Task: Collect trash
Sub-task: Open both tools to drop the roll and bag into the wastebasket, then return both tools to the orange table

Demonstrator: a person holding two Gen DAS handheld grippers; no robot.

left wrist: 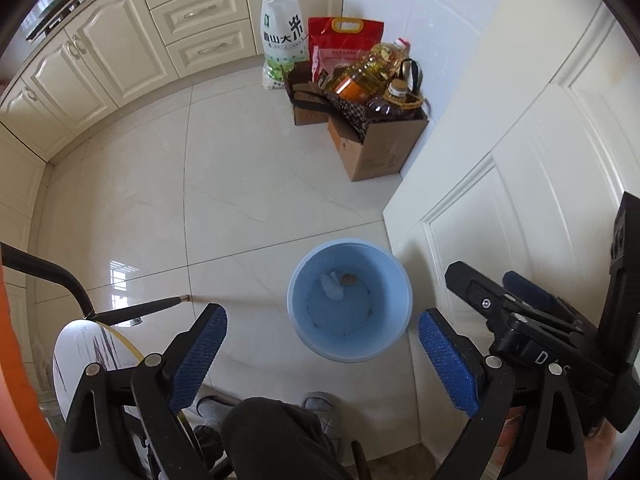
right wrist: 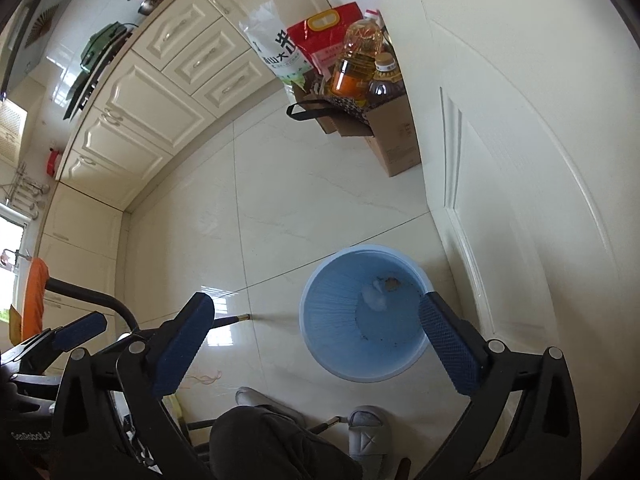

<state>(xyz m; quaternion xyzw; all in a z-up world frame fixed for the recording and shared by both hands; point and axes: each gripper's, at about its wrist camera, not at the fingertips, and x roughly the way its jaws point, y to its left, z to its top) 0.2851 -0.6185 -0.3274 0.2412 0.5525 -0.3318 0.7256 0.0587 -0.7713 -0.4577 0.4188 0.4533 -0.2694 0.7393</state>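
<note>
Left wrist view: the round light-blue plastic bin [left wrist: 350, 300] stands on the tiled floor at 6 o'clock, holding white and brown scraps [left wrist: 338, 282]. Both the left gripper [left wrist: 320, 354] and the right gripper [right wrist: 316, 346] gape wide, empty. Collecting seems mostly done; I see no loose trash.

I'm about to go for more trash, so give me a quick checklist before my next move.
1. Left gripper open, nothing held: ok.
2. Right gripper open, nothing held: ok.
3. Blue trash bin upright on the tile floor, mouth unobstructed: ok.
4. Trash inside the bin, white wad and brown scrap on its bottom: ok.
5. Loose trash left on the floor: cannot tell; only thin strands show near the person's slipper.
</note>
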